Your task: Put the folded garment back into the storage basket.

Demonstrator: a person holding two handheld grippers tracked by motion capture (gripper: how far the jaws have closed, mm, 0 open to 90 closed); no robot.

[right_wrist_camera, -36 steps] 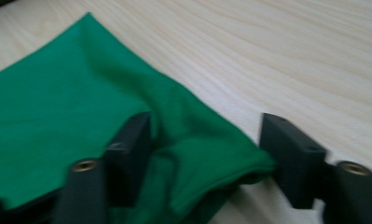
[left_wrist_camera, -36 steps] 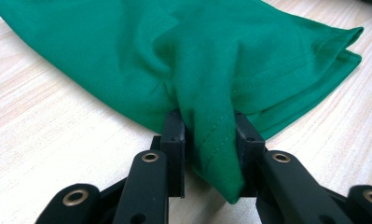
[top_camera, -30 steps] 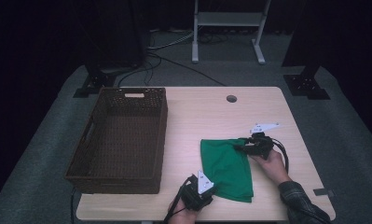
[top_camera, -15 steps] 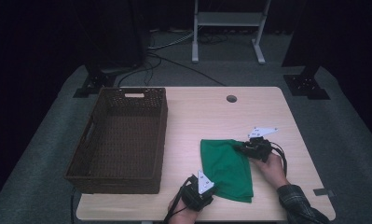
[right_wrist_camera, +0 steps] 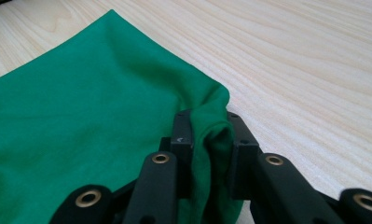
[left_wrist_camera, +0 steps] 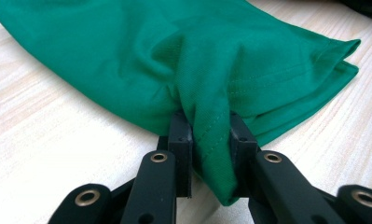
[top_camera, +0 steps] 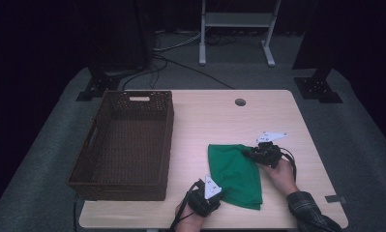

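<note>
A folded green cloth (top_camera: 234,174) lies on the right half of the light wooden table (top_camera: 219,116). My left gripper (top_camera: 221,193) is at the cloth's near left corner. In the left gripper view its jaws have just been closing and are shut on a bunched fold of the cloth (left_wrist_camera: 174,60), with the left gripper (left_wrist_camera: 210,126) low over the table. My right gripper (top_camera: 249,153) is at the cloth's far right corner. Its jaws have also just been closing and pinch the cloth's (right_wrist_camera: 81,116) edge, with the right gripper (right_wrist_camera: 209,126) close to the wood.
A dark brown wicker basket (top_camera: 169,130) stands on the table's left half, nothing seen inside. A round cable hole (top_camera: 240,102) sits near the far edge. Bare wood lies between basket and cloth. Beyond the table are floor cables and stand legs.
The cloth's far right corner has gathered at the right gripper, which shifted only slightly. The left hand has kept still at the near corner.
</note>
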